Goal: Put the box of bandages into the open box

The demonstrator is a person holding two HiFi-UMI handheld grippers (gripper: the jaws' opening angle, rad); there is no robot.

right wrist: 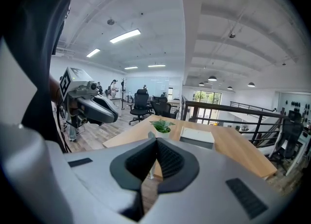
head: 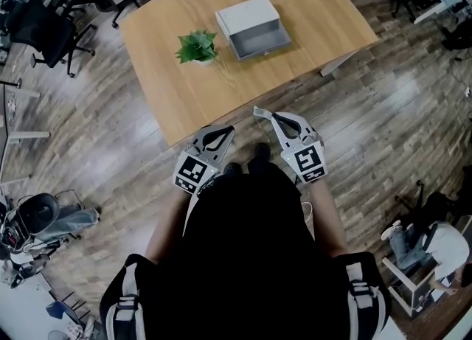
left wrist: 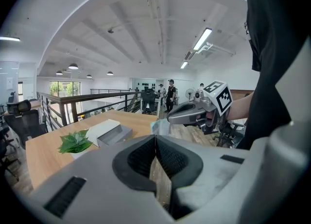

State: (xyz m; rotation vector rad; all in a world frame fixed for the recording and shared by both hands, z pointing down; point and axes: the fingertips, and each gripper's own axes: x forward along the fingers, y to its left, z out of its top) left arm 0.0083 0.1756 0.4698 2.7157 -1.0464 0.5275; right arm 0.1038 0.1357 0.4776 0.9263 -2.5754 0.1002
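The open grey box (head: 259,38) lies on the wooden table (head: 317,14), its lid turned back on the far side; it also shows as the open box (left wrist: 109,131) and the open box (right wrist: 197,136). I hold both grippers off the table's near edge, close to my body. My right gripper (head: 269,116) is shut on a thin pale box of bandages (head: 259,113), which sticks out past its tips as a pale box (left wrist: 160,126). My left gripper (head: 227,130) is shut with nothing between its jaws, which meet at the left gripper (left wrist: 155,138).
A small potted plant (head: 197,47) stands on the table left of the open box. Office chairs (head: 44,29) stand on the wooden floor to the far left. My shoes (head: 258,154) are just short of the table edge. A railing (right wrist: 228,111) runs behind the table.
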